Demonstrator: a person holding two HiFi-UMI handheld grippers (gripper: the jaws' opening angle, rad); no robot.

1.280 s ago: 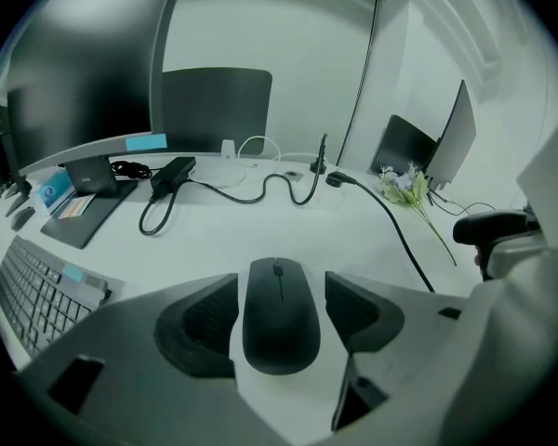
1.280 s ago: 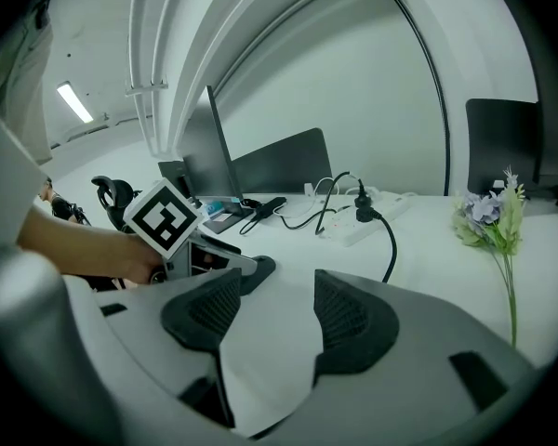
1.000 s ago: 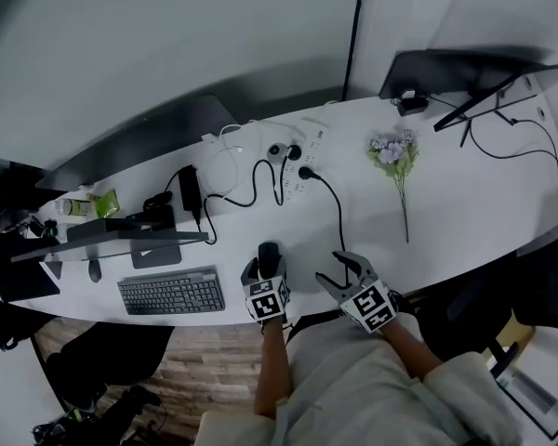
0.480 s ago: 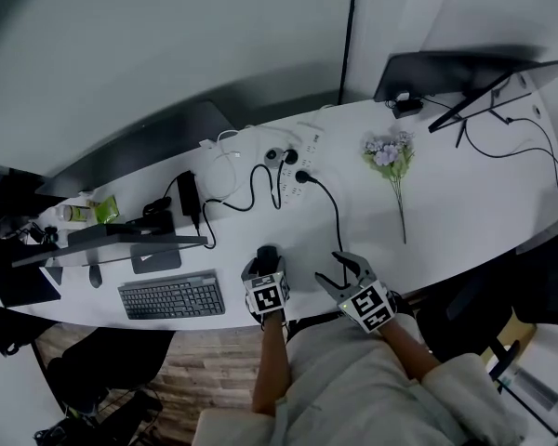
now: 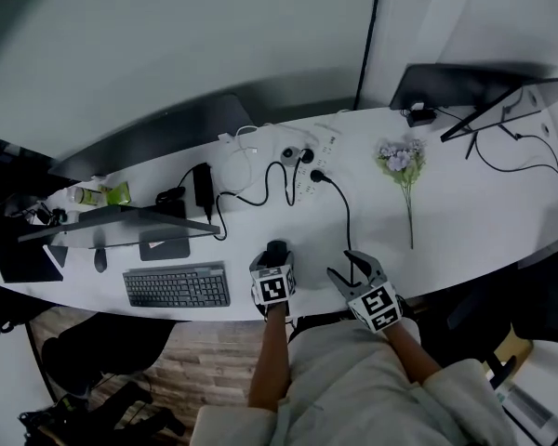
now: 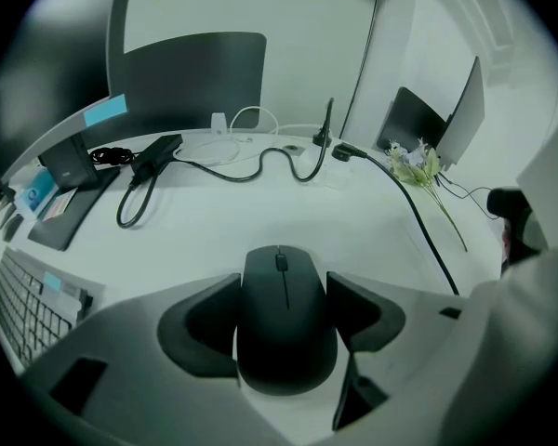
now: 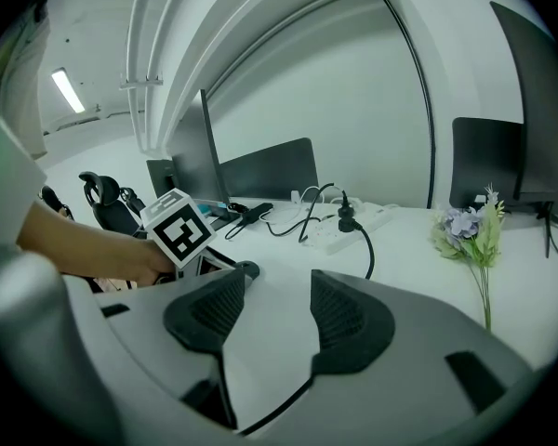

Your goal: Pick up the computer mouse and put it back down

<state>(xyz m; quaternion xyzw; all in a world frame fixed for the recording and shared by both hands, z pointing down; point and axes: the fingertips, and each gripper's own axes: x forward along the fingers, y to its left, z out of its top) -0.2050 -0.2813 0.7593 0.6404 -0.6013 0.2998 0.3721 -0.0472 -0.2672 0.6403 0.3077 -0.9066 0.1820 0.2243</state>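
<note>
A black computer mouse (image 6: 286, 319) sits near the front edge of the white desk (image 5: 465, 221). My left gripper (image 6: 284, 286) is shut on it, one pad pressed on each side. In the head view the mouse (image 5: 276, 249) pokes out ahead of the left gripper (image 5: 276, 258). I cannot tell whether the mouse touches the desk. My right gripper (image 5: 346, 266) hovers just right of it over bare desk. Its jaws are closing with nothing between them (image 7: 277, 286). In the right gripper view, the left gripper's marker cube (image 7: 179, 226) and the mouse's nose (image 7: 248, 269) appear at the left.
A keyboard (image 5: 177, 286) lies left of the mouse, below a monitor (image 5: 121, 223). Behind are a power strip (image 5: 309, 161), a black cable (image 5: 346, 216) that runs toward the right gripper, and a power adapter (image 5: 203, 186). A flower sprig (image 5: 402, 161) lies at the right.
The head view has shifted a little. Both grippers stay where they were on the desk, the left one still around the mouse.
</note>
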